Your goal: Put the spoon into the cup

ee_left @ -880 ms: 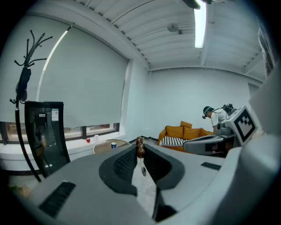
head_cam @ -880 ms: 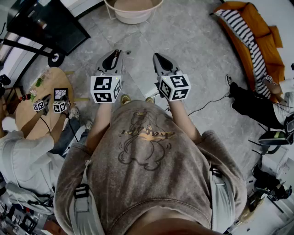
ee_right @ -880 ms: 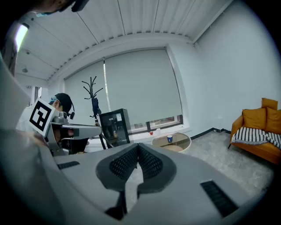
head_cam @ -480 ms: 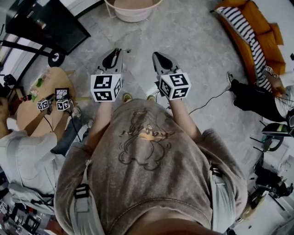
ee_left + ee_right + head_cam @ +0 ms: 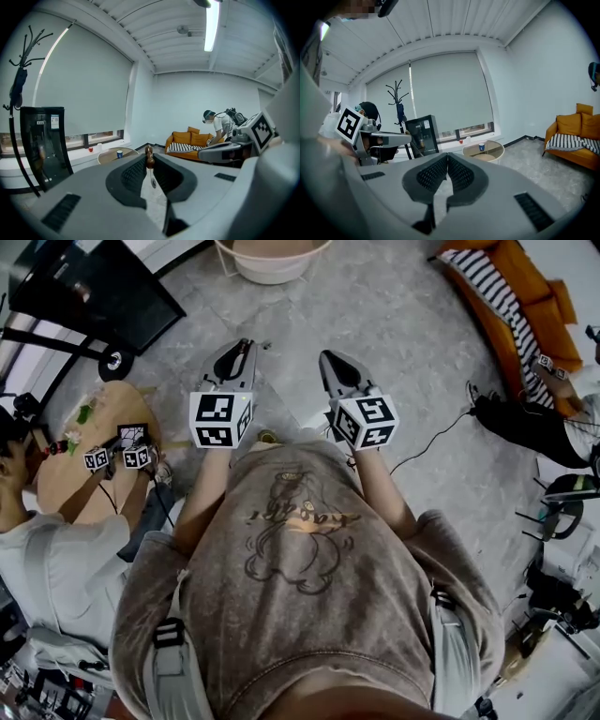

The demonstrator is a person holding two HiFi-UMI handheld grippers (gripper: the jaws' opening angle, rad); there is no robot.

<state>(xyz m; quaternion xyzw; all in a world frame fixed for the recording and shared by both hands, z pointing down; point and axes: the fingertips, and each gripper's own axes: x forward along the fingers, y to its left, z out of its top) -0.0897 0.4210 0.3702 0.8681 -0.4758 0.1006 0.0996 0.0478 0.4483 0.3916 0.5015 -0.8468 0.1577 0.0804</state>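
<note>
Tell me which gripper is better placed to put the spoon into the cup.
Left. The left gripper is shut on the spoon; the right gripper is shut on nothing. The blue cup stands far from both.

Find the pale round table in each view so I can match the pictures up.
Head view: the round table is at top centre, cut by the upper edge.
Left gripper view: the table is left of centre, beyond the jaws, with a blue cup on it.
Right gripper view: the table is right of centre, below the window, with the cup on it.
Shared landmark: the orange sofa, to the table's right in all three.
</note>
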